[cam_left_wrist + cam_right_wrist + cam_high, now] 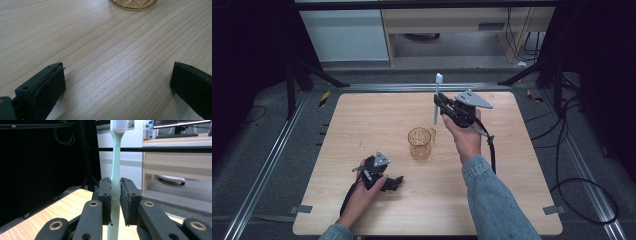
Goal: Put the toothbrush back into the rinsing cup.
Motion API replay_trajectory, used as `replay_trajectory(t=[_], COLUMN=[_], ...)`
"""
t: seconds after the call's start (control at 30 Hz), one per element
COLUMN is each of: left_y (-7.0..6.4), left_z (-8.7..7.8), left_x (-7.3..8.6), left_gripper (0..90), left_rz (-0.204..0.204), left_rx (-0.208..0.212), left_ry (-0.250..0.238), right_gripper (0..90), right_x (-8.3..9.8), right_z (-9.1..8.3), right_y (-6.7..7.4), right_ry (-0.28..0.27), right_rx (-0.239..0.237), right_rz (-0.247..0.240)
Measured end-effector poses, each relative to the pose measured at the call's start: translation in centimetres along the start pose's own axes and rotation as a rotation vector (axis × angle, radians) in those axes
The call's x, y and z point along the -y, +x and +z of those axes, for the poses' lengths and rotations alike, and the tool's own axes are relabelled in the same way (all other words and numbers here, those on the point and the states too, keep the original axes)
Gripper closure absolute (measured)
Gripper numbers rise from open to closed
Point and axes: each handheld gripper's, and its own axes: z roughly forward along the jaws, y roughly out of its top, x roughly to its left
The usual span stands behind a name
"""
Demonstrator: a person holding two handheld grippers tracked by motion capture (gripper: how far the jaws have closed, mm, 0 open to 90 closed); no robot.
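A pale green toothbrush (437, 97) stands upright, bristles at the top, above the table's far side. My right gripper (440, 106) is shut on its handle, and in the right gripper view the toothbrush (115, 180) is pinched between the two black pads of that gripper (115, 202). An amber glass mug (420, 143) with a handle stands near the table's middle, below and left of the toothbrush. My left gripper (398, 181) rests low on the wooden table (362, 125) at the front left, jaws wide apart with bare wood between them (117, 80); the mug's rim (133, 3) lies ahead.
Black cables trail from both grippers and loop on the floor (582, 200) at the right. Metal rails (267, 160) run beside the table. A white cabinet (344, 32) and a wooden desk (462, 22) stand beyond the far edge.
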Motion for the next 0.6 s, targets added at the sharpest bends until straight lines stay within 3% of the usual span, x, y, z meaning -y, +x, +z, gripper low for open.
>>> replay_trajectory(t=[0.33,0.6], left_y=[0.0,0.0], left_z=[0.0,0.0], left_x=[0.0,0.0], left_gripper=[0.0,0.0], left_rz=[0.002,0.002], left_rx=[-0.001,-0.001], left_ry=[0.004,0.004], right_gripper=[79.2,79.2], right_x=[1.0,1.8], right_z=[-0.4,-0.8], right_y=[-0.3,-0.5], right_ry=[-0.029,-0.052], right_rx=[0.006,0.011], right_rz=[-0.007,0.018])
